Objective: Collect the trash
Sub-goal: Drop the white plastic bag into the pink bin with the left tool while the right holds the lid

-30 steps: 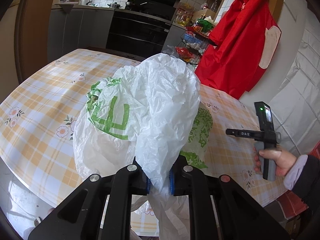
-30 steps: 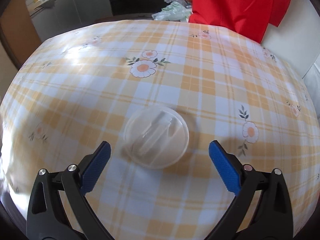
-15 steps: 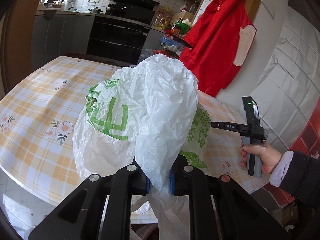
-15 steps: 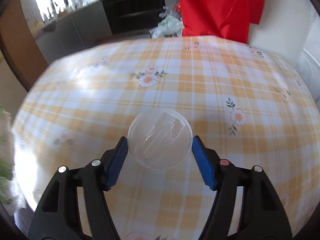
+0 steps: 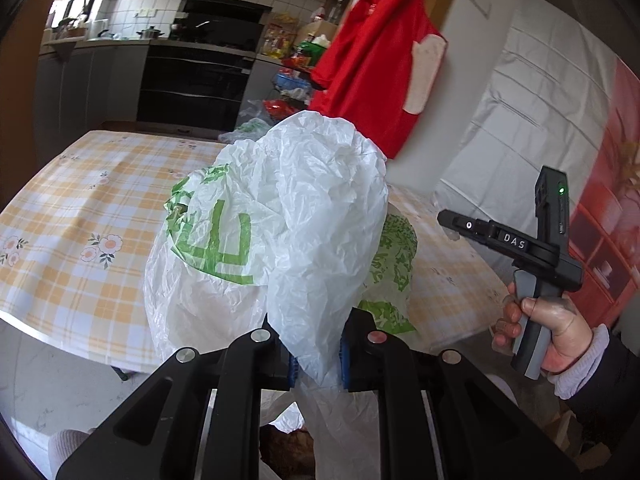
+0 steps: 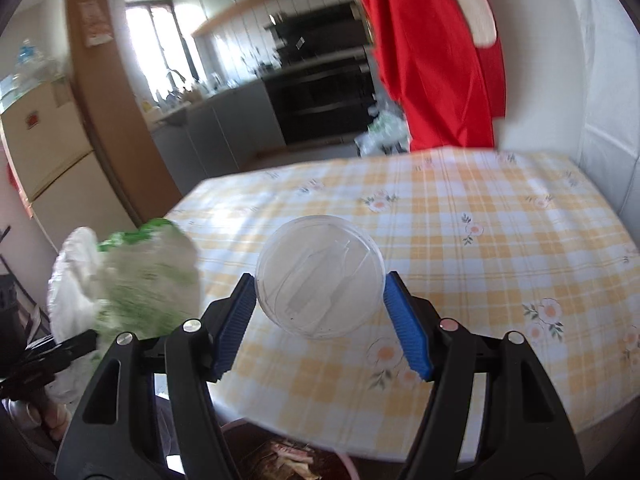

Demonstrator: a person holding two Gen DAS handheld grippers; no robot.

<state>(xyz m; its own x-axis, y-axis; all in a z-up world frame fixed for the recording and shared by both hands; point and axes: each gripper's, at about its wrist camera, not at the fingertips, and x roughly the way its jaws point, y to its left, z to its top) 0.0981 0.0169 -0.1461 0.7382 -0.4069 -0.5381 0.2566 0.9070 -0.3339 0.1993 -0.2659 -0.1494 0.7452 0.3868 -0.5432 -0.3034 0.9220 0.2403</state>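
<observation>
Right wrist view: showed the right gripper clamped across a round clear plastic lid, blue pads pressed against its opposite rims, lid held off the yellow-checked flowered tablecloth and tilted face-on to the camera. Placed the crumpled white plastic bag with green print down and to the left of that lid, near but apart, blurred at the frame's edge. Left wrist view: showed the left gripper pressed nearly together on a gathered fold of the same bag, bag ballooned upward in front of the jaws and hanging past the table's near edge. Caught the right hand off to the right of the bag, wrapped round its tool handle, tool tip aimed toward the bag's side. Gave no sight of the bag's mouth in either view. Judged the coming move to hinge on carrying the lid leftward to wherever that mouth opens; right gripper alone held the trash, left alone the bag.
</observation>
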